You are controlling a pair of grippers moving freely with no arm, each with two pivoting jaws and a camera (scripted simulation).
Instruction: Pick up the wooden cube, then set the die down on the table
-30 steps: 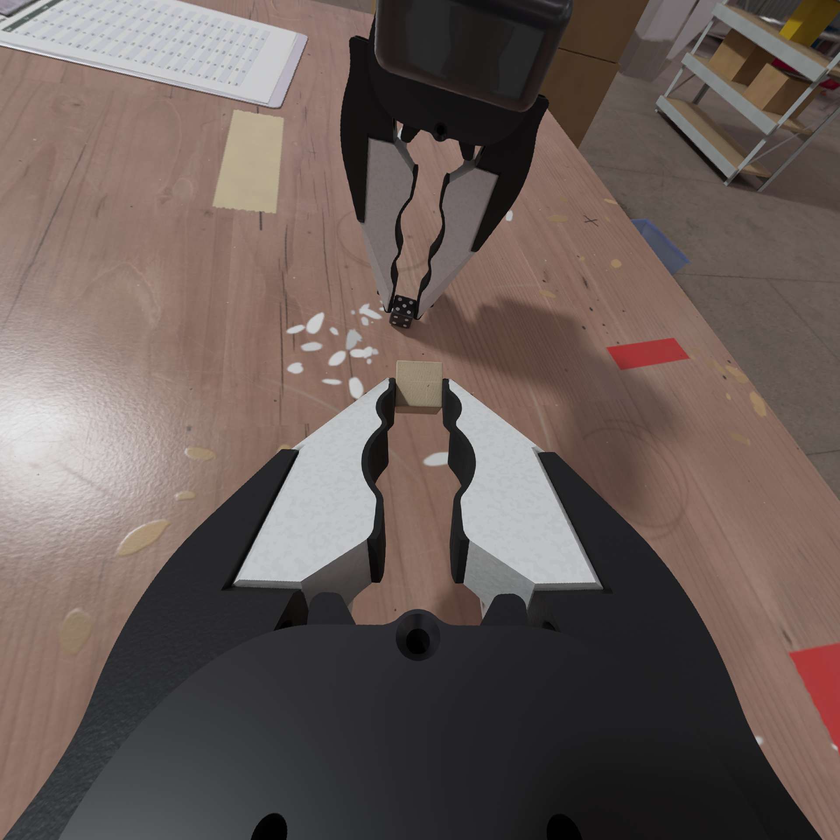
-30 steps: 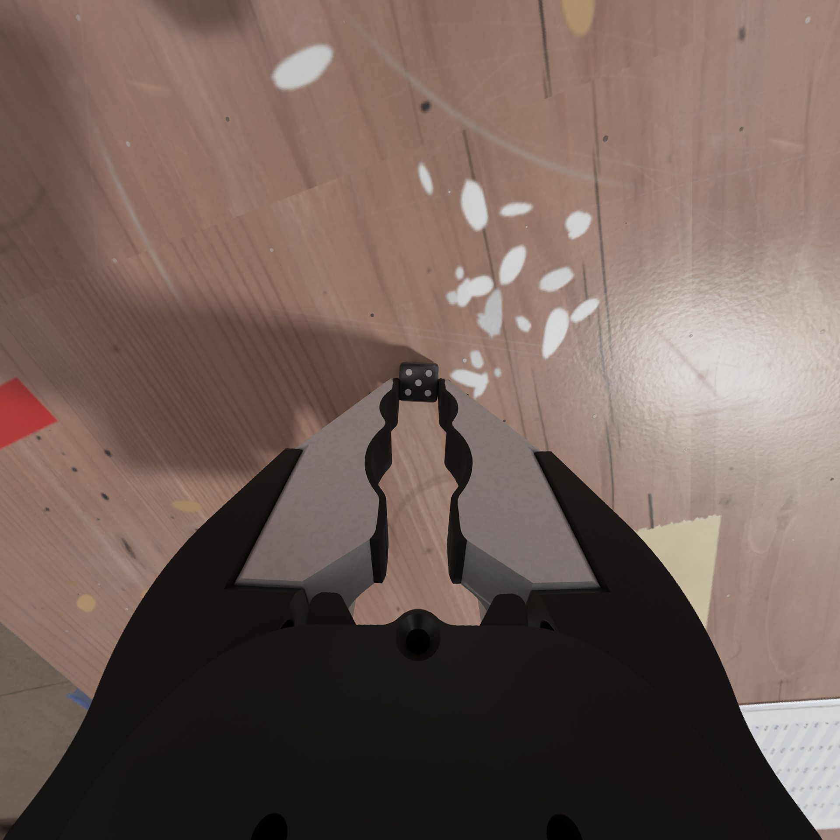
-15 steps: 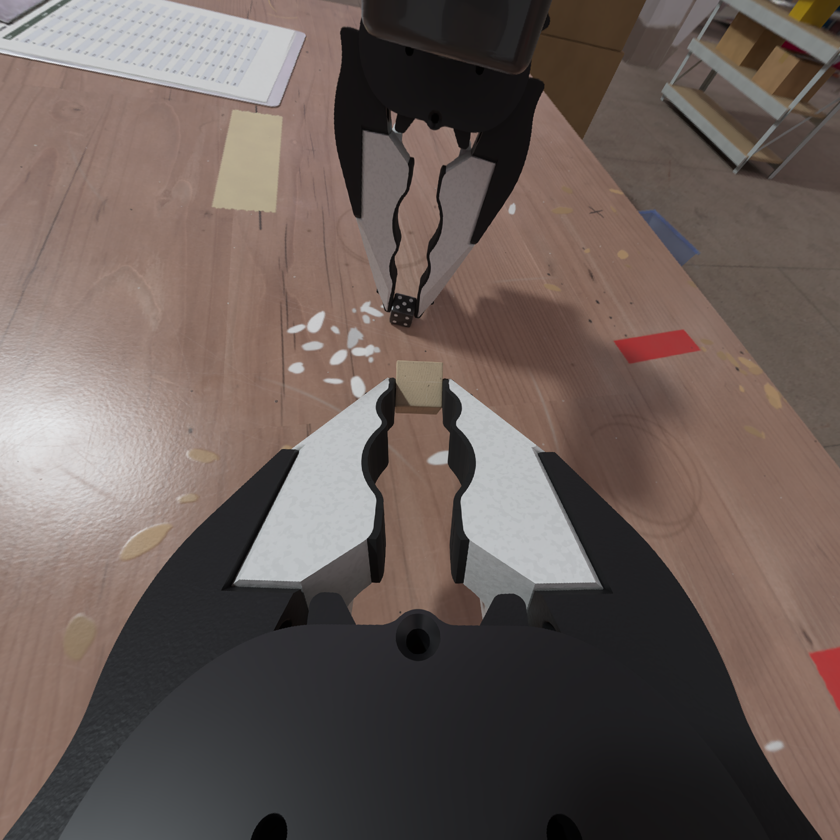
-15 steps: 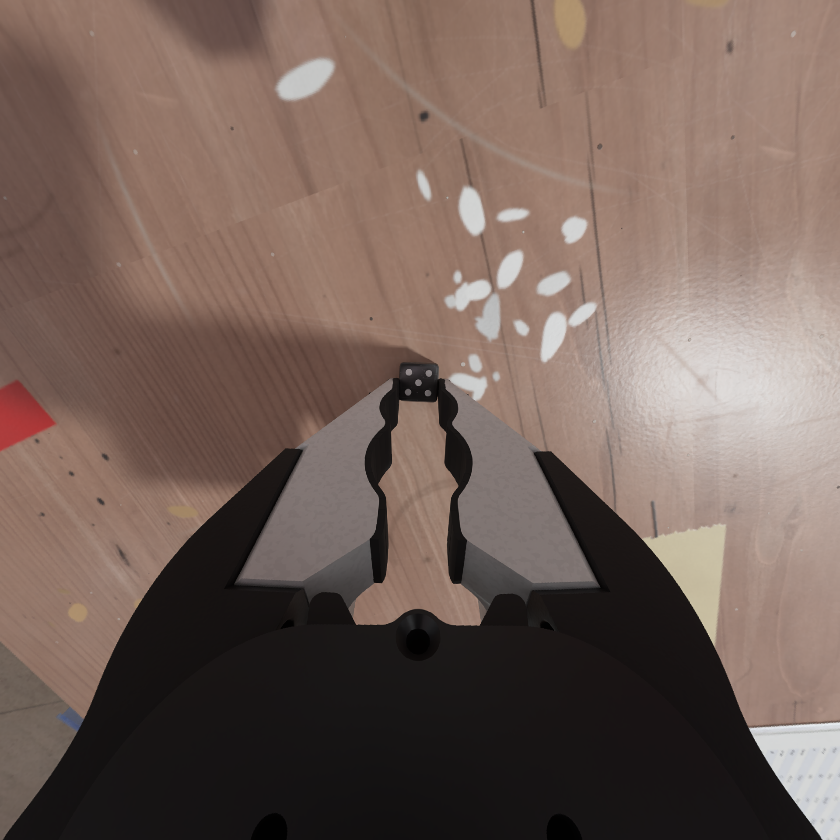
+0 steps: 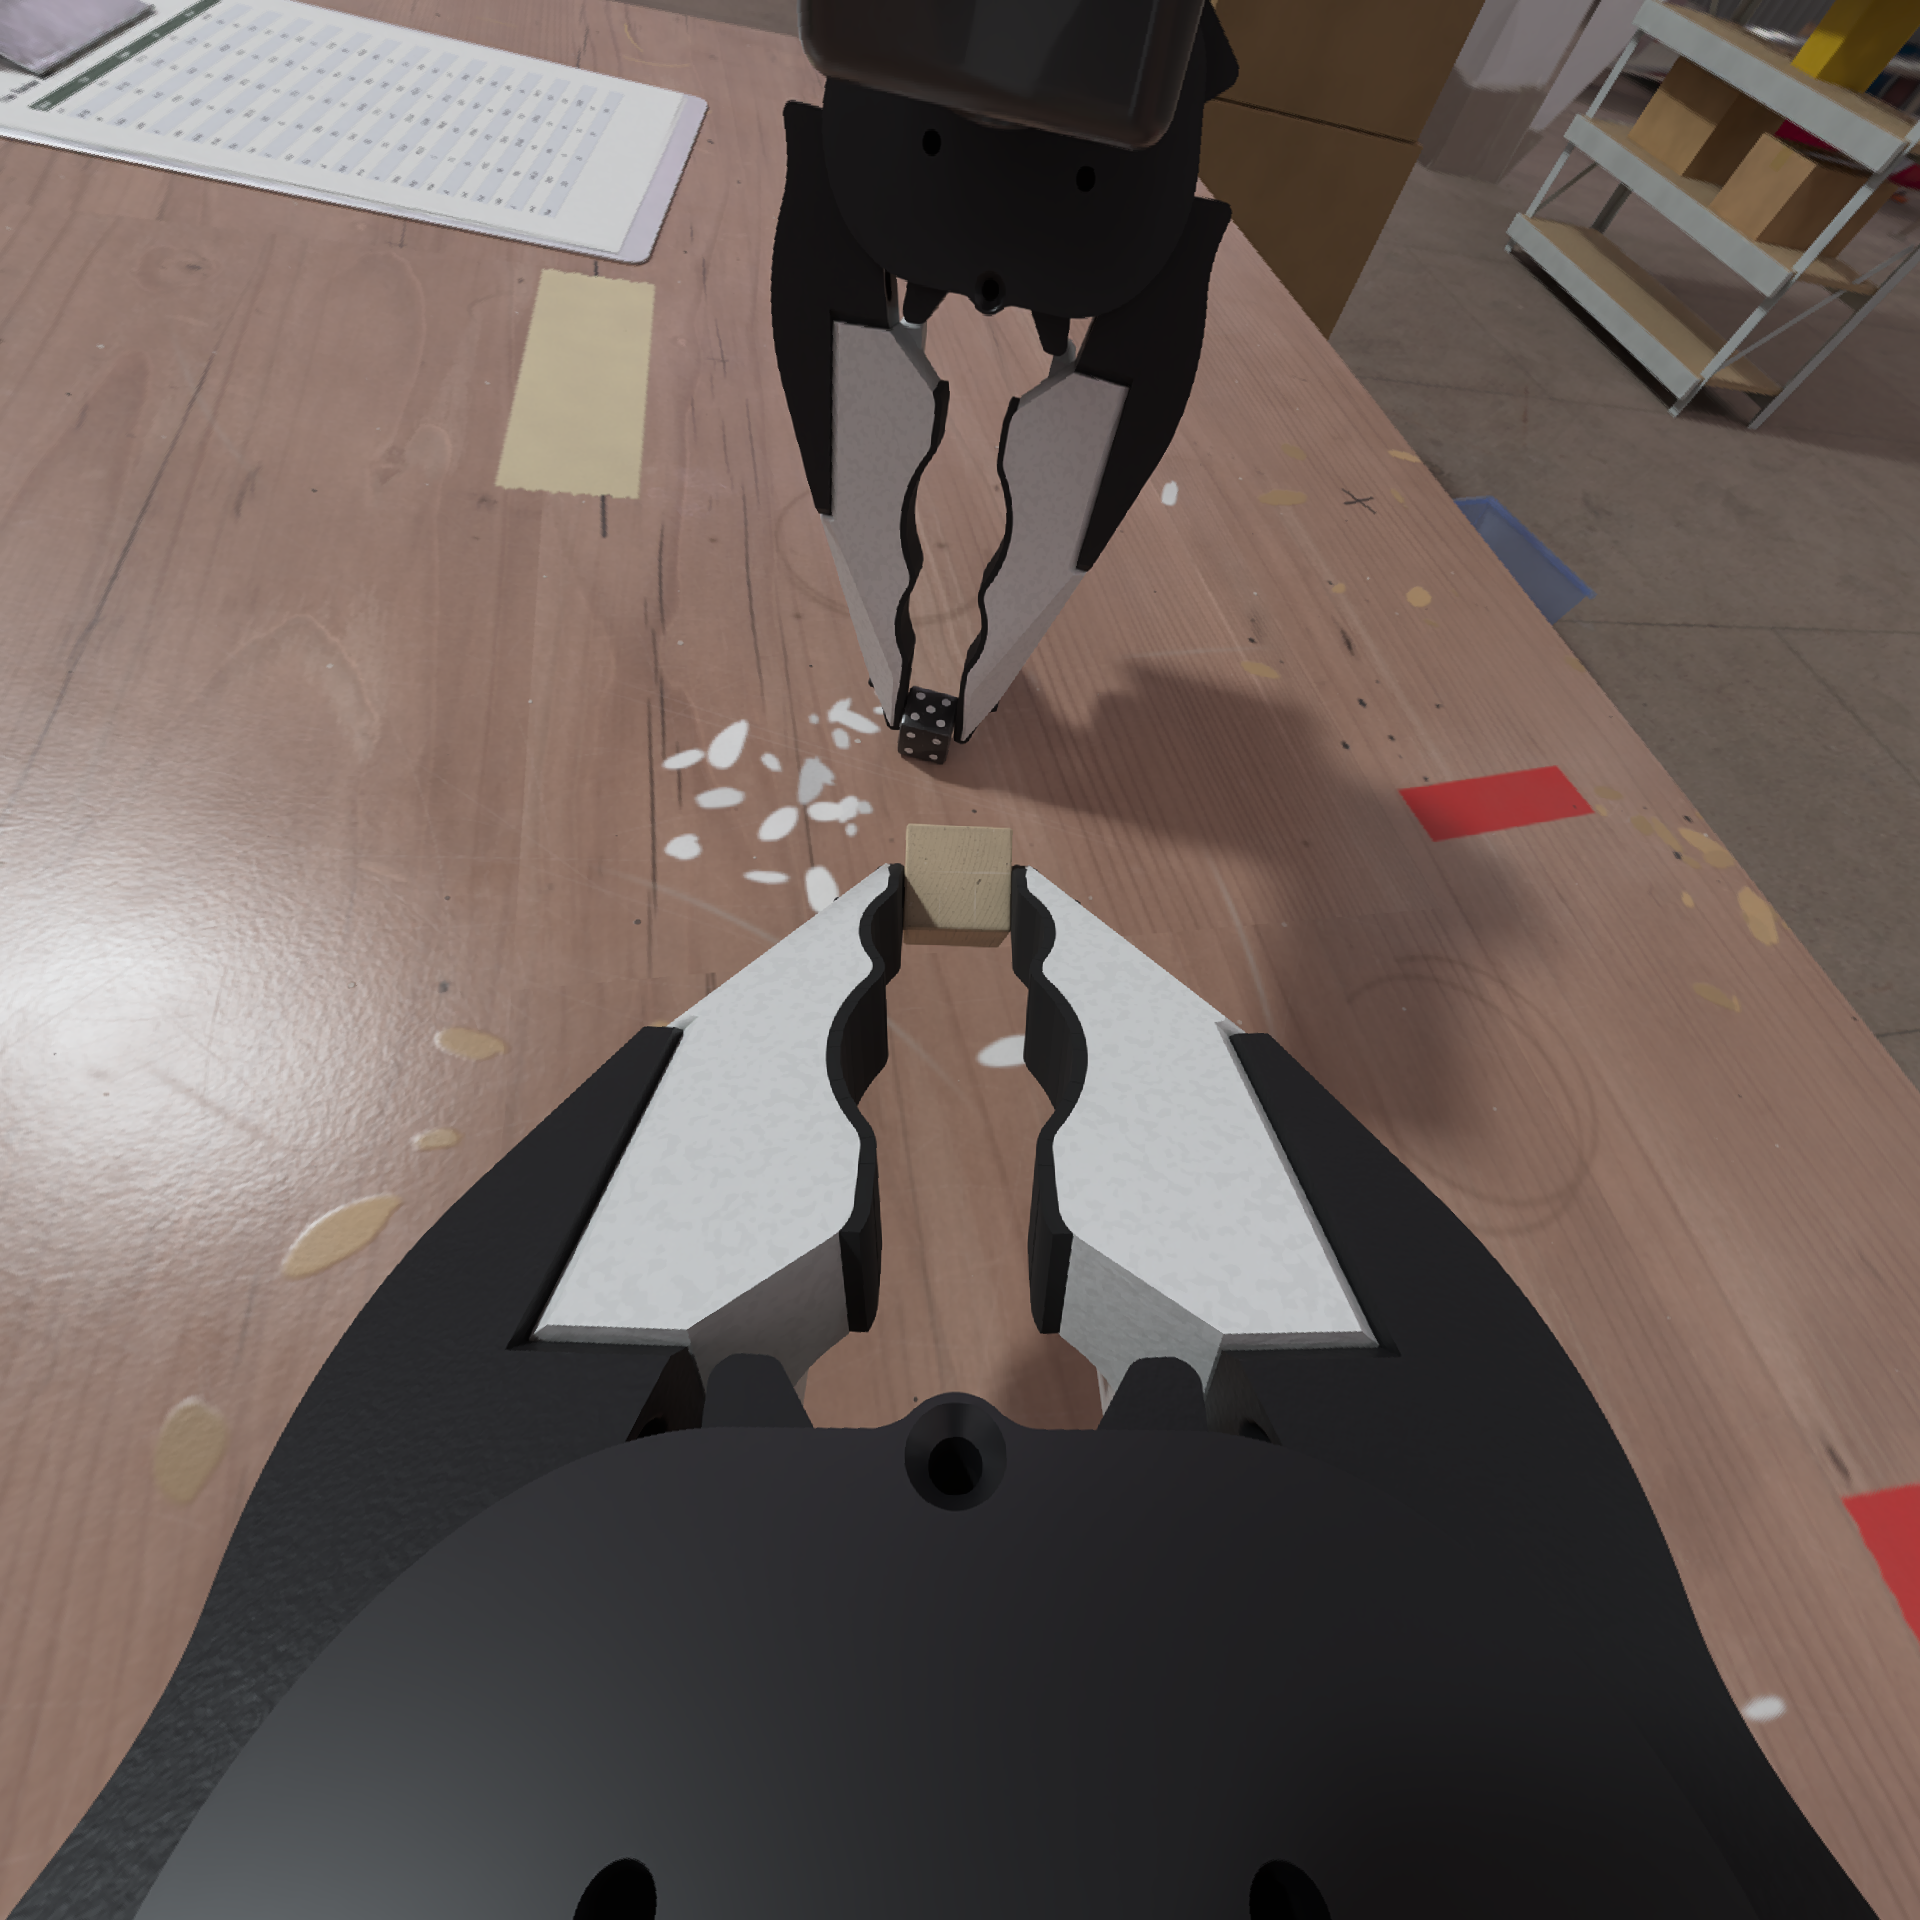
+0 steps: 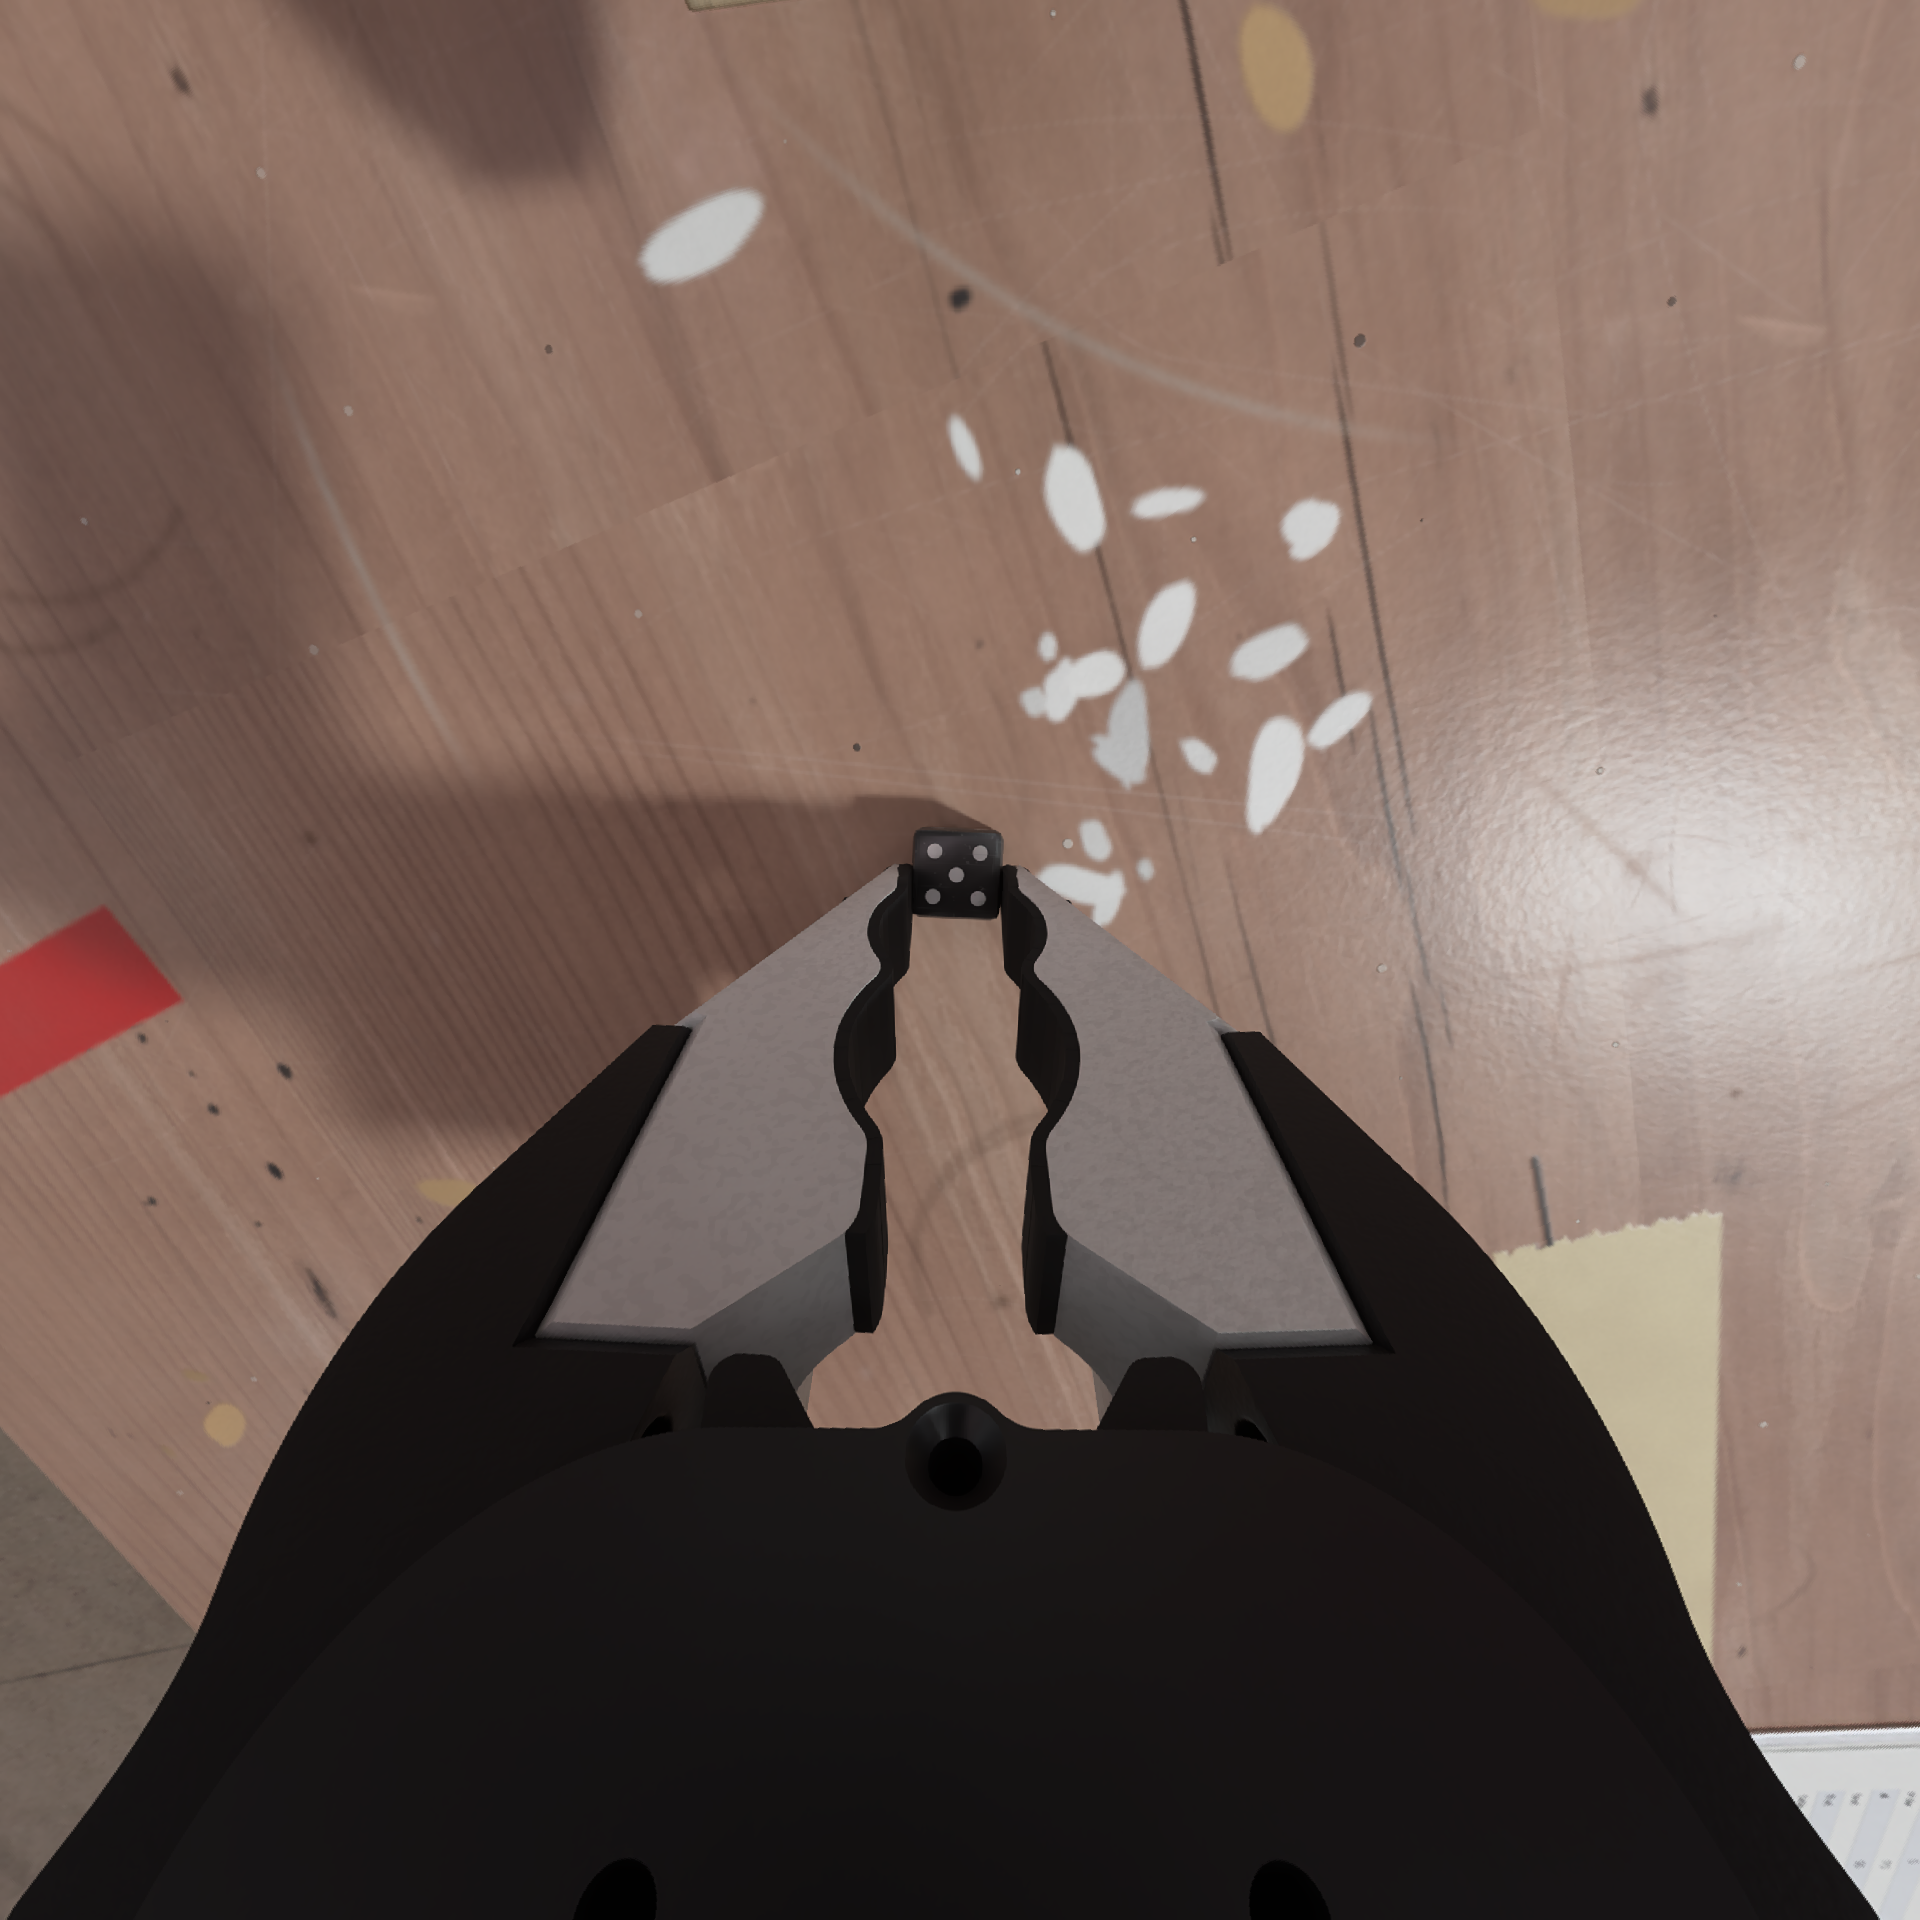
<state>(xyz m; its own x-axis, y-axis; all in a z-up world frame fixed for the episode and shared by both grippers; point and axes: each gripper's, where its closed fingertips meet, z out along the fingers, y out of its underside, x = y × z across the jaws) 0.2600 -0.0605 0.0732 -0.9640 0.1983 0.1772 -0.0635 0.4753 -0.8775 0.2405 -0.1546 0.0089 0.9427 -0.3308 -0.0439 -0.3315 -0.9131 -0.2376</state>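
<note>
My left gripper (image 5: 957, 894) is shut on the wooden cube (image 5: 957, 881), a small pale block held between its fingertips above the table. My right gripper (image 6: 955, 883) is shut on the die (image 6: 957, 873), a small black cube with white dots. In the left wrist view the right gripper (image 5: 928, 717) points down a short way beyond the cube, and the die (image 5: 925, 724) at its tips sits at or just above the wooden table (image 5: 312, 727); I cannot tell whether it touches.
White paint flecks (image 5: 769, 800) lie left of the die. A tan tape strip (image 5: 578, 382) and a printed sheet (image 5: 343, 104) lie at the far left. Red tape patches (image 5: 1494, 802) mark the right side near the table edge. A shelf rack (image 5: 1714, 187) stands beyond.
The right gripper has sunk a little toward the table with the die. My left gripper still holds the wooden cube and has risen slightly.
</note>
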